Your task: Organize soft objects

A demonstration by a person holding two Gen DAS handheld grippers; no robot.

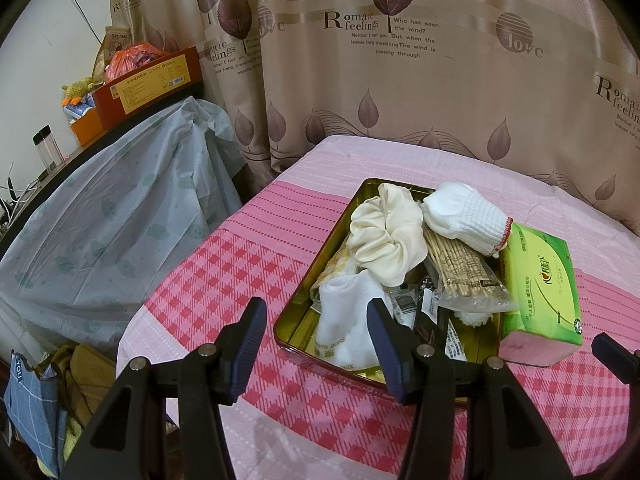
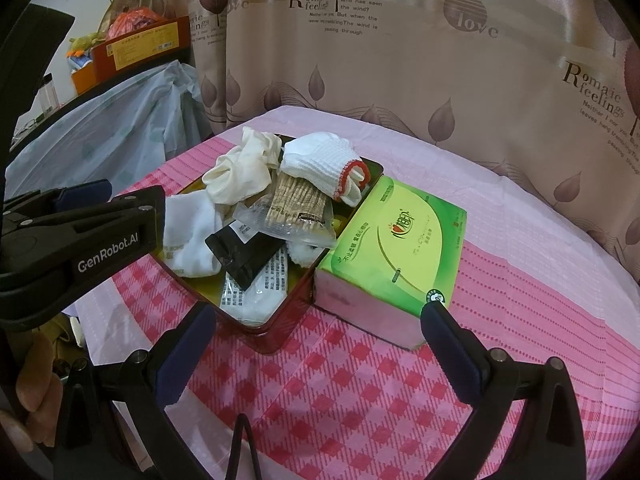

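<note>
a tin full of soft things sits on a pink bed, and both grippers wait with their fingers spread wide.

the tin (image 1: 294, 332) lies flat on the checked bed cover (image 1: 192, 300), its long side running away toward the curtain (image 1: 400, 100). inside i count one cream scrunchie (image 1: 386, 236), one white knit glove (image 1: 464, 216) with its red-edged cuff pointing at the tissue pack, one white sock (image 1: 348, 320), one clear bag of sticks (image 1: 460, 268) lying along the tin, and one black packet (image 2: 244, 250). one green tissue pack (image 1: 540, 292) lies just beside the tin, along its right side. the left gripper (image 1: 316, 350) hangs over the tin's near end, holding nothing. the right gripper (image 2: 320, 360) is empty too, in front of the tissue pack.
</note>
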